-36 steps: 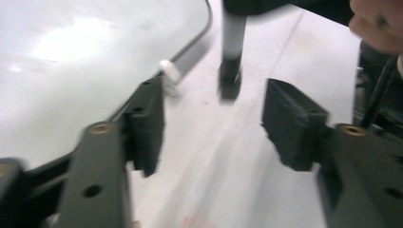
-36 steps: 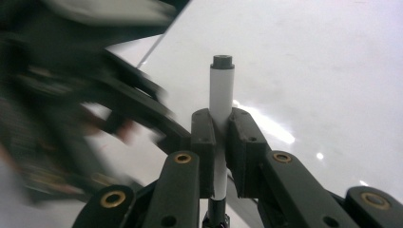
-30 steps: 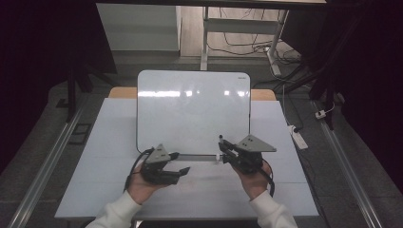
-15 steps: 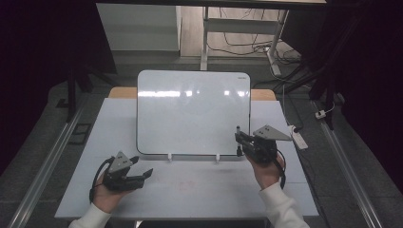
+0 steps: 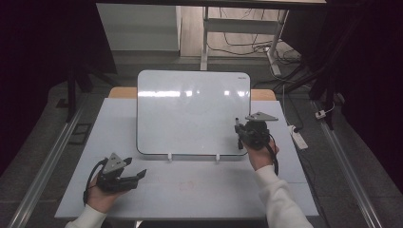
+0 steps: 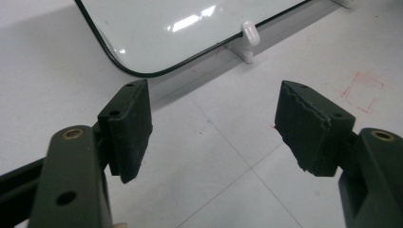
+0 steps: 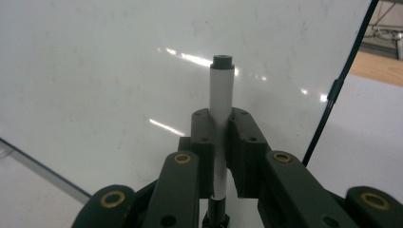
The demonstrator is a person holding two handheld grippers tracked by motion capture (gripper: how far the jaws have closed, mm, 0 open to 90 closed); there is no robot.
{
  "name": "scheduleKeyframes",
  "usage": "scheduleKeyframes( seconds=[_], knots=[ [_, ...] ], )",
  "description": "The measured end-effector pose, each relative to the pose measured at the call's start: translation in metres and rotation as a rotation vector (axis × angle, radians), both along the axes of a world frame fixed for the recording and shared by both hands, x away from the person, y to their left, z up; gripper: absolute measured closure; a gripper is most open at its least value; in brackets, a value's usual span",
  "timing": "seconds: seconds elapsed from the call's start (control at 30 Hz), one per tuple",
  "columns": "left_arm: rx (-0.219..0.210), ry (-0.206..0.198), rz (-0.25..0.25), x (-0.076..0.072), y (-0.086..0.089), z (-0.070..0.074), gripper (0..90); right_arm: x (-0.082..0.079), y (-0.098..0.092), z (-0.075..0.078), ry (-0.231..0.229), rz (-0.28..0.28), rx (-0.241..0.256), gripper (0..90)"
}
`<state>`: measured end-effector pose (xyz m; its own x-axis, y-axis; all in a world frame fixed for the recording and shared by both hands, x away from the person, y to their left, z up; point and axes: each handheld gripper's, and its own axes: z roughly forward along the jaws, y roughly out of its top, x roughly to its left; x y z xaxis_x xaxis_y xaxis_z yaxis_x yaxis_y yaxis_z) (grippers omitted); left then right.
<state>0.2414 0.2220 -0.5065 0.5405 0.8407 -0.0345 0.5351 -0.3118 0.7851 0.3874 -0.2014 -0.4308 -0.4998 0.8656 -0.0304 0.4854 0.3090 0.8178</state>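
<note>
Over at the whiteboard's 4 o'clock corner, the right hand-held gripper clamps a marker, long axis upright, tip just off the board. Left hand-held gripper sits wide open, empty, on the worktop around 7 o'clock.

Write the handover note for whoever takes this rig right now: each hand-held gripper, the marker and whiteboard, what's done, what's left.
Right hand-held gripper: shut on the marker, gripped mid-barrel, held upright in front of the whiteboard's lower right area. I cannot tell whether the upper end is the cap or the tip.
Left hand-held gripper: open, holding nothing, low over the table near its front left, short of the whiteboard's bottom left corner.
Whiteboard: propped on two small white clips at its lower edge; surface looks blank.
Done: marker is picked up and brought to the whiteboard.
Left: probably the writing itself; no marks show yet.
</note>
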Motion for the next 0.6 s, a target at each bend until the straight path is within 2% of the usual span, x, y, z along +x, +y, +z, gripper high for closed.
scheduleKeyframes(
  seconds=[0.23,0.5,0.6],
  knots=[
    [0.008,0.001,-0.006,0.000,0.000,-0.001,29.2,0.015,0.005,-0.009,0.039,-0.024,-0.020,80.2],
    [0.014,-0.001,-0.012,0.000,-0.001,-0.002,30.0,0.019,0.010,-0.011,0.032,-0.039,-0.082,79.2],
    [0.012,-0.003,-0.012,-0.001,0.000,-0.001,30.3,0.018,0.013,-0.010,0.016,-0.038,-0.109,70.0]
  ],
)
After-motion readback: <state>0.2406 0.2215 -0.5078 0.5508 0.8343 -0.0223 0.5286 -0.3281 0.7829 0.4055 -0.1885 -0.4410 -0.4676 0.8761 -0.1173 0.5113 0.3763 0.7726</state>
